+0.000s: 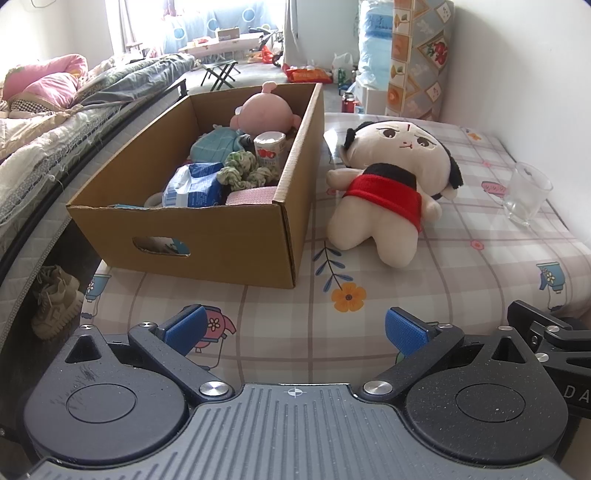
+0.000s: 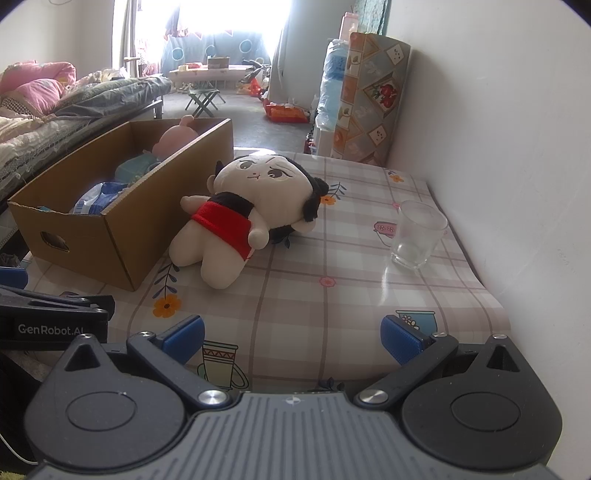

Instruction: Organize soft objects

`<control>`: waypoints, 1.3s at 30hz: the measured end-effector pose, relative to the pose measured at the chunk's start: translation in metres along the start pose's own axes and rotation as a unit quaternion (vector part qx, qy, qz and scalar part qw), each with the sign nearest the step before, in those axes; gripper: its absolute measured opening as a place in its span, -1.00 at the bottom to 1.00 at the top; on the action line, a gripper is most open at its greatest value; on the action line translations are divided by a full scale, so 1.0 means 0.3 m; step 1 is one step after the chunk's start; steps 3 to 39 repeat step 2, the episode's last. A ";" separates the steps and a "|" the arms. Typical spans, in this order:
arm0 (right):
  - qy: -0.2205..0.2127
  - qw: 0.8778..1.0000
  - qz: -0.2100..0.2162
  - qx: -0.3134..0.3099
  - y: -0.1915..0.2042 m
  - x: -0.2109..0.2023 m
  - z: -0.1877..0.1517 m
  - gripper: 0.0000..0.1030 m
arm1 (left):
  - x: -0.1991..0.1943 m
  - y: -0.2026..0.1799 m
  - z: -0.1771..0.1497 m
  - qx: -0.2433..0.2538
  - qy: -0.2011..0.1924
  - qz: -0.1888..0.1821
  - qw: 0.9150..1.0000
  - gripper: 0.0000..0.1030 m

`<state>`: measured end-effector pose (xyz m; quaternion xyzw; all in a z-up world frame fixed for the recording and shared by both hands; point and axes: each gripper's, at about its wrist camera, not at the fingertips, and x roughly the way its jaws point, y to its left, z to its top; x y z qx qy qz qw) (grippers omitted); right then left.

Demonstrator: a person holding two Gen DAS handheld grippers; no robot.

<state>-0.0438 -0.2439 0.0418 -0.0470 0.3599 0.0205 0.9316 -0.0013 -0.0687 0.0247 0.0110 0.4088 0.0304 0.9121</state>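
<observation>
Plush doll (image 2: 236, 218) lies far-left of my right gripper (image 2: 291, 338), beside box (image 2: 122, 240); both grippers' jaws apart, left gripper (image 1: 293, 330) too.

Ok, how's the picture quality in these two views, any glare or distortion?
Right wrist view: the window is blown out white, and light glints off the tablecloth beside the glass. Left wrist view: exposure is more even, the plush doll sharp. Both views: fisheye bending, dark corners.

Plush doll (image 1: 388, 184) beside full cardboard box (image 1: 221, 236), left hand-held gripper (image 1: 295, 328) agape.
</observation>
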 end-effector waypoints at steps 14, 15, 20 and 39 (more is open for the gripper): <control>0.000 1.000 0.000 0.000 0.000 0.000 0.000 1.00 | 0.003 0.002 -0.002 -0.002 0.001 0.001 1.000 1.00; 0.000 1.000 0.000 0.000 0.000 0.000 0.000 1.00 | 0.003 0.002 -0.002 -0.002 0.001 0.001 1.000 1.00; 0.000 1.000 0.000 0.000 0.000 0.000 0.000 1.00 | 0.003 0.002 -0.002 -0.002 0.001 0.001 1.000 1.00; 0.000 1.000 0.000 0.000 0.000 0.000 0.000 1.00 | 0.003 0.002 -0.002 -0.002 0.001 0.001 1.000 1.00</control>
